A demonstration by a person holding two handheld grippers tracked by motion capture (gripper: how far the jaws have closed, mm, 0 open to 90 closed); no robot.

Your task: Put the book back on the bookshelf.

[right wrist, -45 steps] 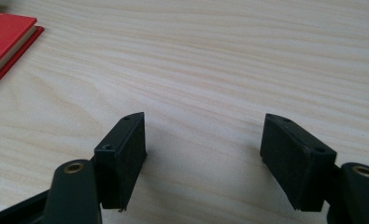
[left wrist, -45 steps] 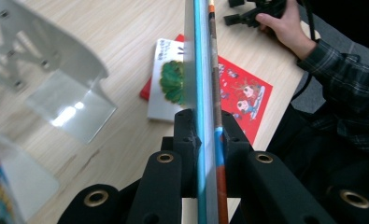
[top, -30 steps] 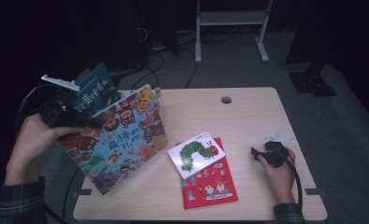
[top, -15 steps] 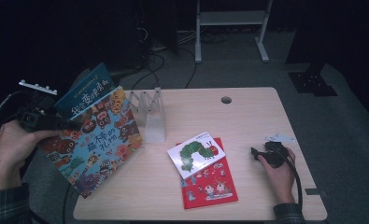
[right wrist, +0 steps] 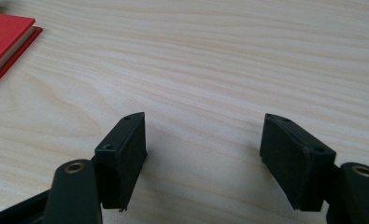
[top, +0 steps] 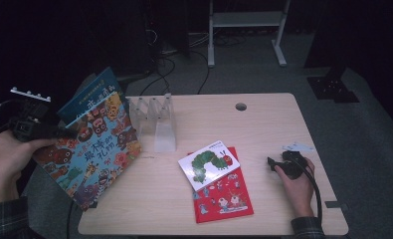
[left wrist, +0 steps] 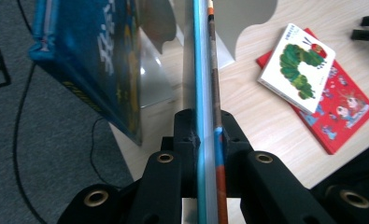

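left gripper was clamped on the edge of a big colourful picture book, held off the left end of the surface, tilted, its lower corner hanging past the table edge. in the left gripper view the jaws pinched the thin book edge-on, so its long axis ran straight away from the gripper, toward the rack. a second, blue book stood just behind the held one; whether it leaned on something or was carried along could not be told.

clear divider rack stood on the surface just to the right of the held book, near but apart from it, its slots upright. the rack lay rightward and slightly forward from the left gripper; judged that the coming move turned on bringing the book upright and in line with a slot, then sliding it in edge first.

right gripper rested on the surface at the far right, jaws spread with nothing between them, bare wood under the pads. it sat well apart from the rack. the left hand was by far the nearer.

caterpillar book lay flat atop a red book mid-surface, between rack and right gripper, untouched.
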